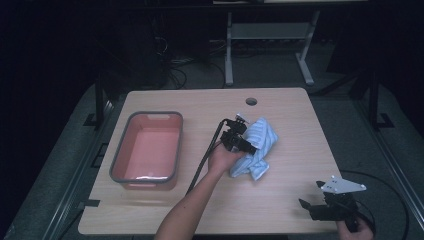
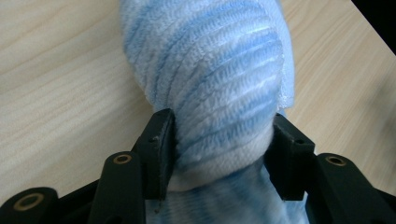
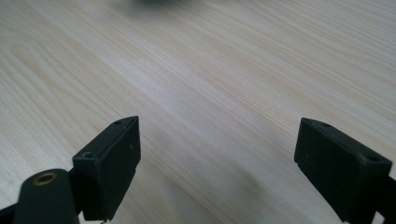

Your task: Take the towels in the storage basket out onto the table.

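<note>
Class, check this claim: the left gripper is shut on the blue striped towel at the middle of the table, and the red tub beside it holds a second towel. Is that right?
One error: the red tub is empty, as the high view shows. The rest holds: the left gripper is shut on the blue striped towel at the middle of the table.
</note>
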Demonstrator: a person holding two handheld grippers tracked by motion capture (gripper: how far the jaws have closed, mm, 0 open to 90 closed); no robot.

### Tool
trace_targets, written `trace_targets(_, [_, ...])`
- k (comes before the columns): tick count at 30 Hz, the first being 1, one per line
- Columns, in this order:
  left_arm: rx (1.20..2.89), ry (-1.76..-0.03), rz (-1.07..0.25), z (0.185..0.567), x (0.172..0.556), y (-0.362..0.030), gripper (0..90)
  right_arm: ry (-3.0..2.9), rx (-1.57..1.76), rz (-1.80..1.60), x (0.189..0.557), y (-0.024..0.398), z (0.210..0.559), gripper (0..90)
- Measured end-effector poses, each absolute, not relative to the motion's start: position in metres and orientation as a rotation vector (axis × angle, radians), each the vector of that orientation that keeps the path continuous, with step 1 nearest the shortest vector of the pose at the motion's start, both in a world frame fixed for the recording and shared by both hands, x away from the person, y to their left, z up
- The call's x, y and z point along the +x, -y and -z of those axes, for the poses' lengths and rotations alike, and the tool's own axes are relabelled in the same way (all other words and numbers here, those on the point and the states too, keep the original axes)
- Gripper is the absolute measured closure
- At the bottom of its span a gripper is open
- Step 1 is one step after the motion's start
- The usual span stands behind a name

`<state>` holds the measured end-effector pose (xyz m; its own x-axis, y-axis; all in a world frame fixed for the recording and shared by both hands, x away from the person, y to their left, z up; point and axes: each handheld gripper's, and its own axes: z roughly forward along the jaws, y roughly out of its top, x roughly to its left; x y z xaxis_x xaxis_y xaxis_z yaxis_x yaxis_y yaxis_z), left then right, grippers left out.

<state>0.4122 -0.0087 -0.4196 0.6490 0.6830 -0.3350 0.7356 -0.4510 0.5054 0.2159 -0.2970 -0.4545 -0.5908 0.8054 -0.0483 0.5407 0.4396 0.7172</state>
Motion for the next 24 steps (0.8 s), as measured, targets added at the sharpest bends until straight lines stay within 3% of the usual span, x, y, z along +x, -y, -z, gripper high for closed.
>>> trace_targets(5, [2.21,-1.095,0.097,0.414,0.407,-0.001,38.1,-2.306,1.146,-0.94,0.215,0.296,0.454,13.9])
trace_targets(24, [2.132,-1.015,0.049,0.394,0.371,-0.051,36.5,-2.305,1.158,-0.918,0.214,0.295,0.455,13.9])
